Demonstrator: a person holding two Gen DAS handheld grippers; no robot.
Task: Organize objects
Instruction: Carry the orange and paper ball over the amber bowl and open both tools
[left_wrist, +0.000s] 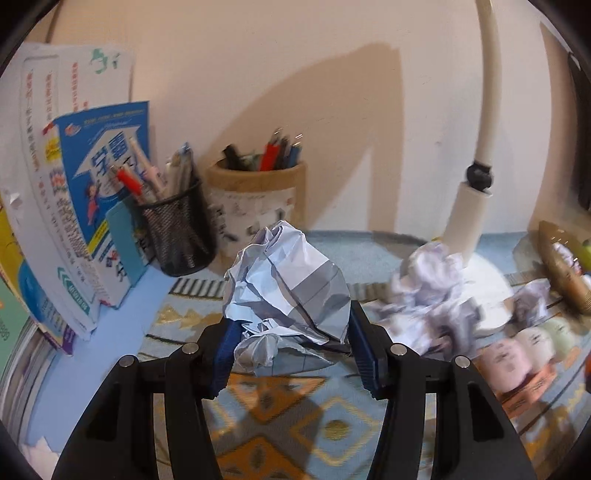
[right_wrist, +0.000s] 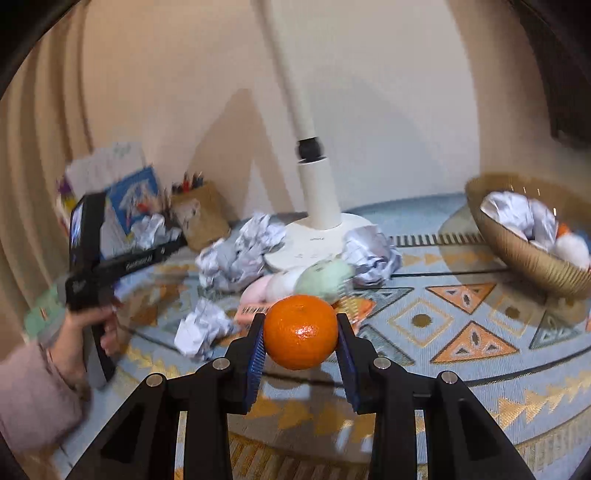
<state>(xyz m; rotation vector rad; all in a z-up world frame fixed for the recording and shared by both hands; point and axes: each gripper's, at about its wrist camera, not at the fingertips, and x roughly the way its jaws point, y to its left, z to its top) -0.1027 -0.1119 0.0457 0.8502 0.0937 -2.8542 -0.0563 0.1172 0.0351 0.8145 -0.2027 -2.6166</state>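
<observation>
My left gripper (left_wrist: 290, 332) is shut on a crumpled ball of white paper (left_wrist: 291, 284), held above the patterned cloth. In the right wrist view my right gripper (right_wrist: 301, 332) is shut on an orange (right_wrist: 301, 326), also lifted over the cloth. More crumpled paper balls (right_wrist: 240, 251) lie around the lamp base (right_wrist: 317, 240), one (right_wrist: 201, 332) close to my right gripper. A woven basket (right_wrist: 524, 251) at the right holds crumpled paper and some round items. A hand (right_wrist: 92, 328) holds the left gripper tool at the left of the right wrist view.
A black mesh pen cup (left_wrist: 177, 232) and a tan pen pot (left_wrist: 258, 199) stand by the wall, with books (left_wrist: 74, 206) leaning at the left. A pack of pastel round items (right_wrist: 295, 282) lies near the lamp. A white lamp post (left_wrist: 476, 184) rises at the right.
</observation>
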